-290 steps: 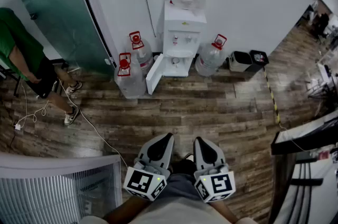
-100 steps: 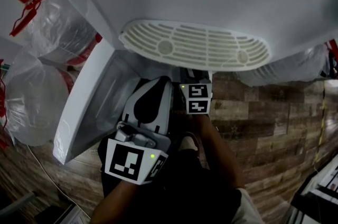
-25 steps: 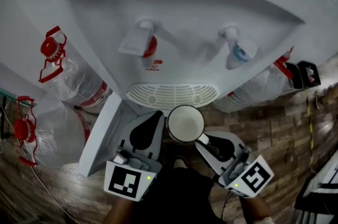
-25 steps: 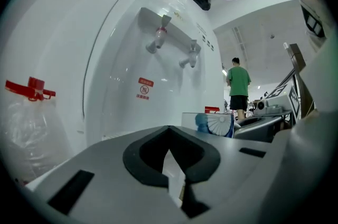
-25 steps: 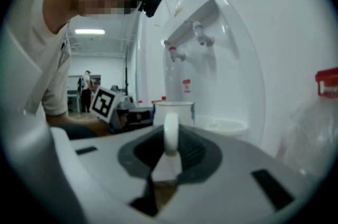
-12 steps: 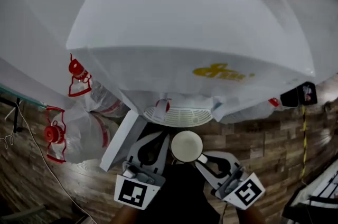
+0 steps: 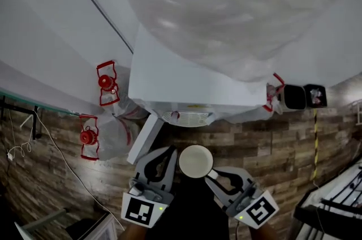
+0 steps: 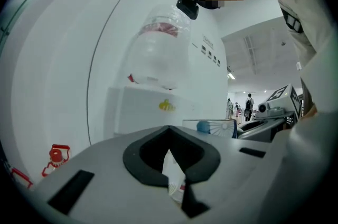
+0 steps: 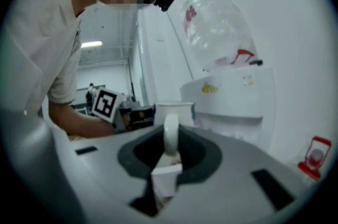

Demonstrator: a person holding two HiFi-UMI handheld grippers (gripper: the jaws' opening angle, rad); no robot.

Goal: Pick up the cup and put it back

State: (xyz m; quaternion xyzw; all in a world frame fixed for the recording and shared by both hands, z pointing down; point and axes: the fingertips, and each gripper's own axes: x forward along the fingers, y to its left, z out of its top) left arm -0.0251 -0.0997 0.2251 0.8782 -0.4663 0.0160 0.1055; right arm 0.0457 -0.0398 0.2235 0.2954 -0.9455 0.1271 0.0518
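1. At the far left, the pale wall comes down to a wooden plank floor. Two spare bottles with red caps lie on that floor against the wall.
2. Just right of them stands the white water dispenser. Its lower door hangs open, and the large clear bottle on top fills the upper part of the head view.
3. Your left gripper is in front of the dispenser, with its tips beside the cup's rim. Its jaws are closed together and hold nothing.
4. The cup, a white mug, is up in the air between your two grippers. It is in front of the dispenser and clear of the floor, with its mouth facing up.
5. Your right gripper has its jaws clamped on the cup's handle and carries the cup by it. The cup's body sits just past the tips.
6. Further right, two small bins stand against the wall.
7. A strip of yellow-and-black tape runs from them across the planks.
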